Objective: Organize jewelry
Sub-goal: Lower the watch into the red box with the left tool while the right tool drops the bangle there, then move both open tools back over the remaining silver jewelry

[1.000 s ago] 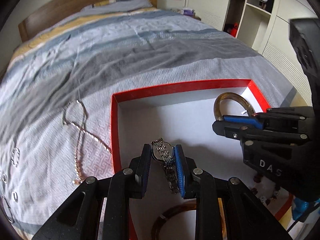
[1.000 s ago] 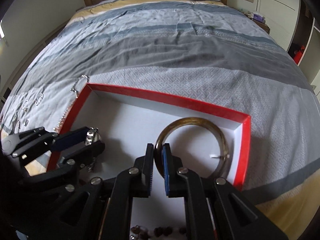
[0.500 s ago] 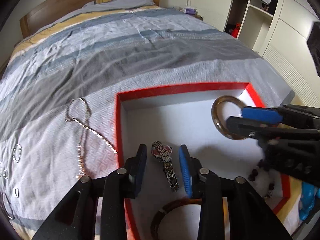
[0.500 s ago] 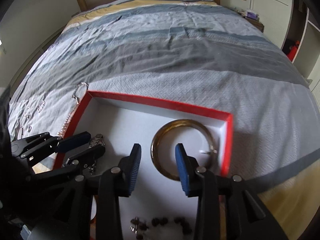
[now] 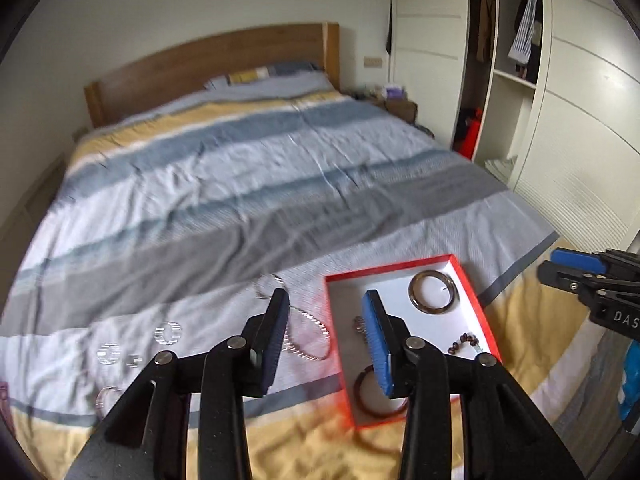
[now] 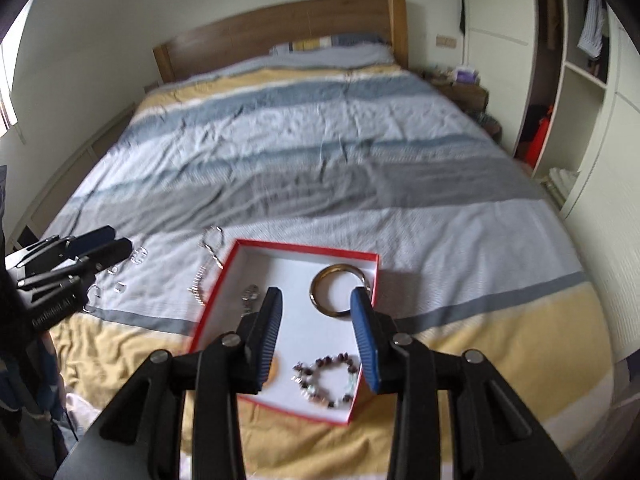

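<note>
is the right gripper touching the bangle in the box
Apart. In the right wrist view the right gripper is open and raised above the red box, empty; the bangle lies flat inside.

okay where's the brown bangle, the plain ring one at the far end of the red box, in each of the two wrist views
Left wrist: the brown bangle lies right of centre, in the far right corner of the red box.
Right wrist: the brown bangle lies at centre, just beyond the right claw.
Shared landmark: the bead bracelet, nearer the camera than the bangle.

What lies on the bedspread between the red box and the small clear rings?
A silver chain necklace lies between the red box and the clear rings, beside the box's left wall; the right wrist view shows it best.
</note>
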Demonstrator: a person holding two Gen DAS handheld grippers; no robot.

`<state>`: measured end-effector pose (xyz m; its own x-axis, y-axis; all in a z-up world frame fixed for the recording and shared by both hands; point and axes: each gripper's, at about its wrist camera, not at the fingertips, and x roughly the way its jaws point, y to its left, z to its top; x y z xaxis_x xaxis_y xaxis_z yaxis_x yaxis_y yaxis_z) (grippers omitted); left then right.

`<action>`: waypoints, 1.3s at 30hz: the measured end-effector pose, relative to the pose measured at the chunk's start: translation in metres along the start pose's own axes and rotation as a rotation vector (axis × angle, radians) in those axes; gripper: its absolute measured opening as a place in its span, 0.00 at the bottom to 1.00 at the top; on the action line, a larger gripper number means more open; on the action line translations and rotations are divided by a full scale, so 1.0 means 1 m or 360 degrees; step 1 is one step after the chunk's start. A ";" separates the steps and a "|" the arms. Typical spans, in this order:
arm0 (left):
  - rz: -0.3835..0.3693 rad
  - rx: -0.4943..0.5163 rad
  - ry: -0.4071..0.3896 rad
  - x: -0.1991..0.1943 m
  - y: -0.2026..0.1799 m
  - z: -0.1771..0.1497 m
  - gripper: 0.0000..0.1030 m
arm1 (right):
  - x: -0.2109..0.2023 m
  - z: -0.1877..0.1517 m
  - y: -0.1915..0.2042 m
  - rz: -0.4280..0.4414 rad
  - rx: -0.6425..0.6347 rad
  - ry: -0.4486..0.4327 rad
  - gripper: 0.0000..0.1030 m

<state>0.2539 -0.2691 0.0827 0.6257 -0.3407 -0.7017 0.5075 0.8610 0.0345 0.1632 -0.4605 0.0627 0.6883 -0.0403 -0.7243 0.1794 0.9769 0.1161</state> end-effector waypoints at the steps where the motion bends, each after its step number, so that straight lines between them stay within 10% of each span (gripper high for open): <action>1: 0.0019 0.0002 -0.0008 -0.013 0.002 -0.001 0.46 | -0.009 -0.001 0.002 -0.0005 -0.0004 -0.0010 0.33; 21: 0.0456 -0.0112 -0.0390 -0.275 0.097 -0.066 0.74 | -0.193 -0.045 0.130 0.0141 -0.0168 -0.0314 0.36; 31: 0.0542 -0.0209 -0.0414 -0.296 0.150 -0.090 0.74 | -0.204 -0.040 0.161 0.0168 -0.0182 -0.0353 0.38; 39: 0.0559 -0.0337 -0.0265 -0.220 0.217 -0.125 0.78 | -0.125 -0.036 0.199 0.0225 -0.0230 -0.0223 0.38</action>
<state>0.1519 0.0396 0.1559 0.8341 -0.0551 -0.5489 0.1257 0.9878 0.0918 0.0874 -0.2540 0.1518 0.7921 0.0799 -0.6052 -0.0209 0.9944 0.1040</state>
